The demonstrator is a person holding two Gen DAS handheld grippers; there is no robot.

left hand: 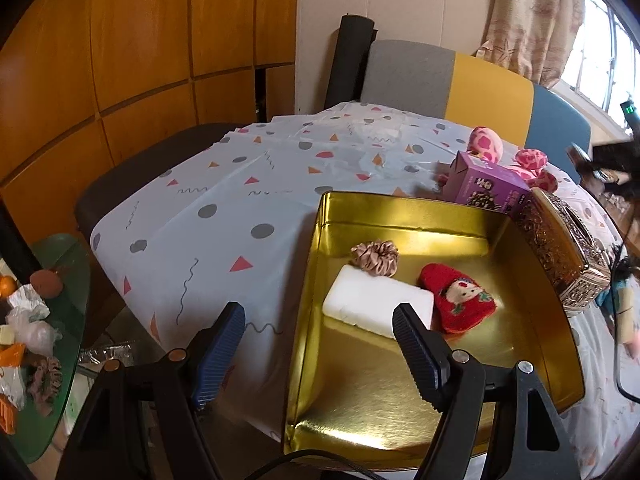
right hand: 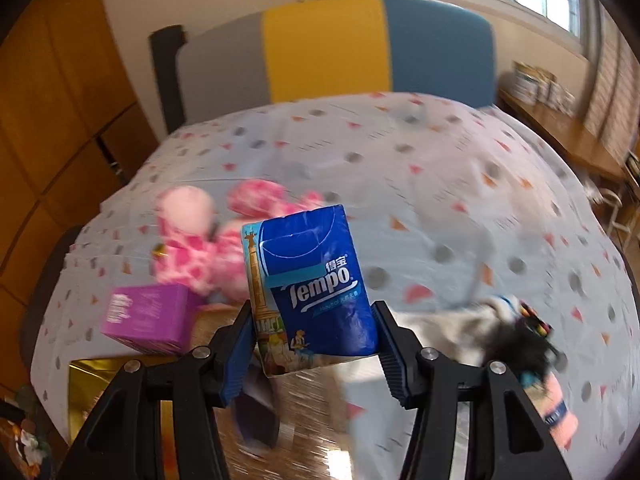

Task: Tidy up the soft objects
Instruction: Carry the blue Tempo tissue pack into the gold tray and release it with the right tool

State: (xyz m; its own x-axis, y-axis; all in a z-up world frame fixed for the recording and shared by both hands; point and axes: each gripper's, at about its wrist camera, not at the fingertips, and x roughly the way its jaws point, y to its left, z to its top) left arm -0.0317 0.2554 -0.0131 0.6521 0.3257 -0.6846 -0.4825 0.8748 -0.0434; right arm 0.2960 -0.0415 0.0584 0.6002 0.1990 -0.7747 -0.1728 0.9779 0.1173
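A gold tin tray sits on the patterned tablecloth and holds a white sponge block, a beige scrunchie and a red knitted sock. My left gripper is open and empty over the tray's left wall. My right gripper is shut on a blue Tempo tissue pack and holds it above the table. A pink spotted plush toy lies behind the pack; it also shows in the left wrist view.
A purple box and an ornate gold box stand by the tray's far right corner. A small doll lies at the right. A multicoloured chair stands behind the table. A green side table with clutter is at the left.
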